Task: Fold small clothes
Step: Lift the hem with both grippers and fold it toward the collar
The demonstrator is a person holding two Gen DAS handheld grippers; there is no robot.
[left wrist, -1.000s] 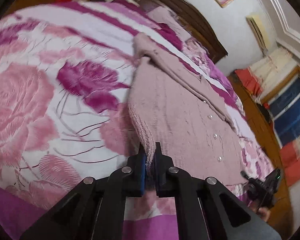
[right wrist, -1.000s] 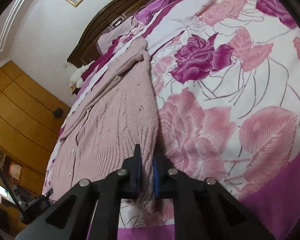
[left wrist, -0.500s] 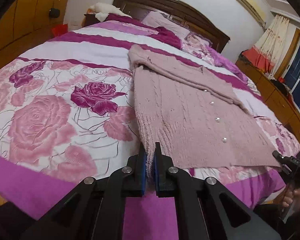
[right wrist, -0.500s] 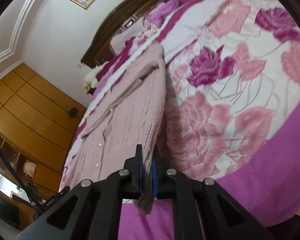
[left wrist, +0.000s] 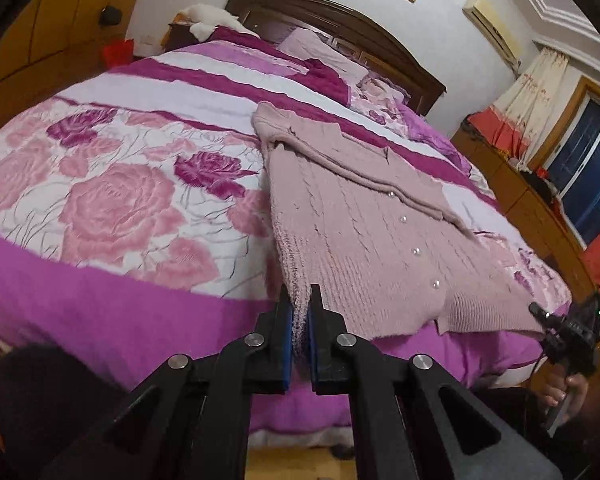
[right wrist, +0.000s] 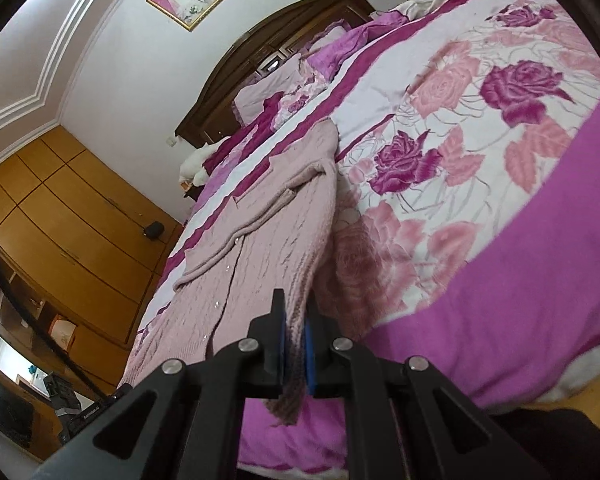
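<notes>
A pale pink knitted cardigan (left wrist: 364, 224) with pearl buttons lies stretched lengthwise on the bed, sleeves folded across its upper part. My left gripper (left wrist: 300, 304) is shut on its left hem corner. My right gripper (right wrist: 295, 312) is shut on the right hem corner of the cardigan (right wrist: 260, 252), and a bit of hem hangs below the jaws. Both hem corners are held up just past the foot edge of the bed. In the left wrist view the right gripper (left wrist: 540, 316) shows at the far right.
The bed has a rose-patterned quilt (left wrist: 112, 200) with a magenta band (right wrist: 520, 280) along its foot edge. A dark wooden headboard (left wrist: 340, 24) and pillows are at the far end. A wooden wardrobe (right wrist: 60, 220) stands to the left, and a window with curtains (left wrist: 540, 92) to the right.
Both grippers have pulled the cardigan's hem back toward the foot of the bed and lifted it. The cardigan now lies stretched out and the cameras see more of the room.
</notes>
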